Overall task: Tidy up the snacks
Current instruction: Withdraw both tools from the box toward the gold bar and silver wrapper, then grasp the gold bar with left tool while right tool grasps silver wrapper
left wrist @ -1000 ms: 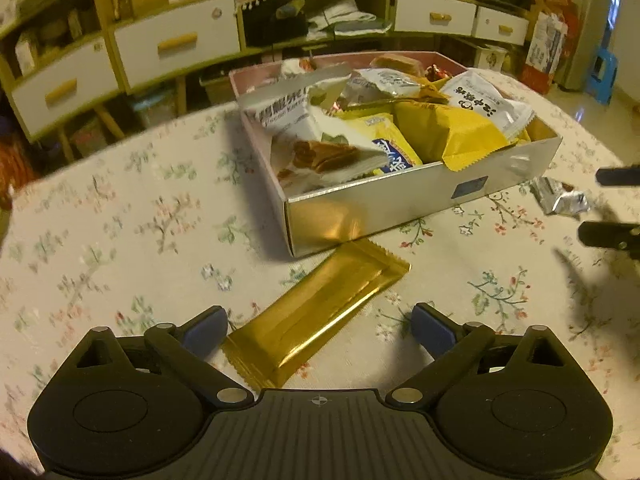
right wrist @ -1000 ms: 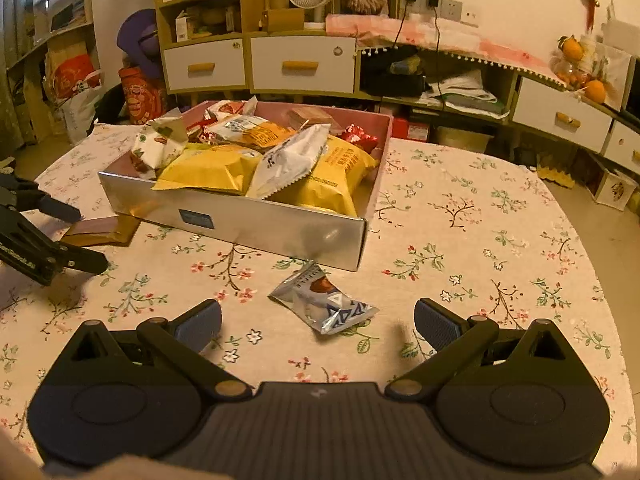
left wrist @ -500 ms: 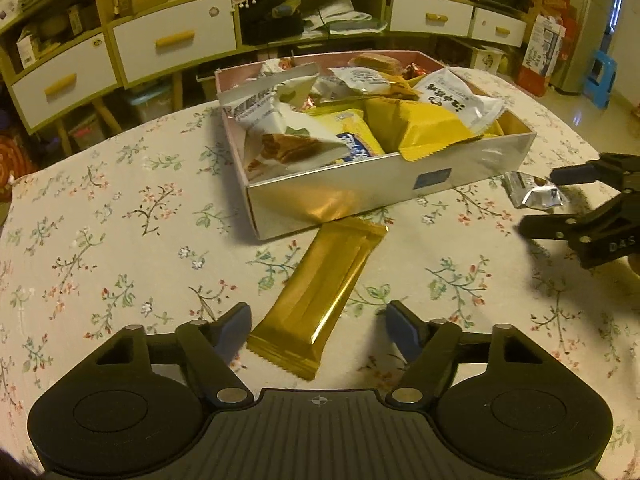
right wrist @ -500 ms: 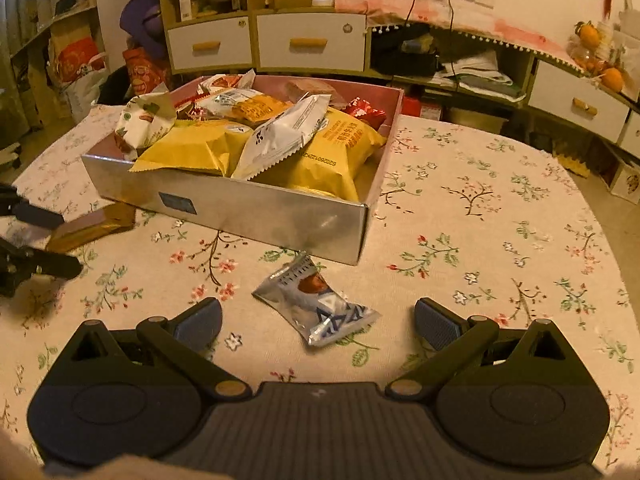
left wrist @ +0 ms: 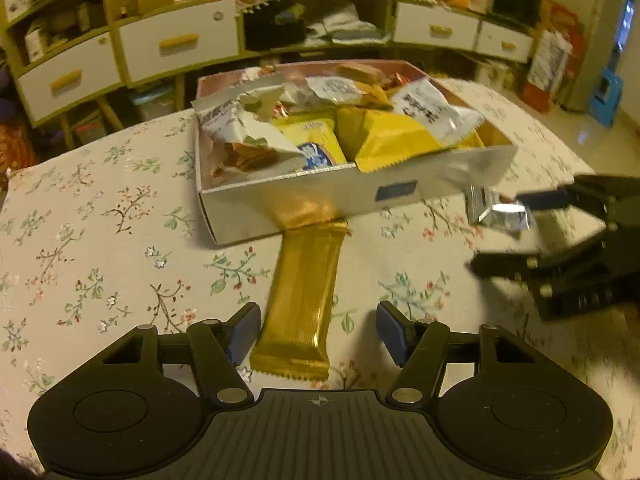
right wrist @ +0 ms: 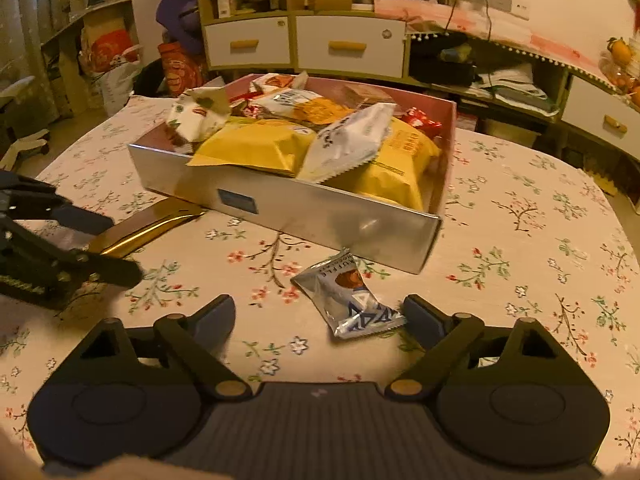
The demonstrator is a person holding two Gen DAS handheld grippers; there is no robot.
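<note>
A long gold bar wrapper point(left wrist: 304, 296) lies on the floral tablecloth, its near end between the open fingers of my left gripper point(left wrist: 316, 332). It also shows in the right wrist view point(right wrist: 148, 228). A small silver snack packet point(right wrist: 352, 300) lies between the open fingers of my right gripper point(right wrist: 320, 320), near the right finger. In the left wrist view the packet point(left wrist: 496, 212) sits by the right gripper point(left wrist: 504, 236). A silver snack box point(left wrist: 304, 200) full of packets stands just beyond both; its front wall also shows in the right wrist view point(right wrist: 320, 212).
Several yellow and white snack bags point(right wrist: 280, 148) fill the box. Cabinets with white drawers point(right wrist: 348, 44) stand behind the round table point(right wrist: 540, 240). My left gripper point(right wrist: 96, 240) shows at the left of the right wrist view.
Both grippers moved forward and lower. The gold bar now lies straighter between my left fingers, and the silver packet sits deeper between my right fingers. Both stay open.
</note>
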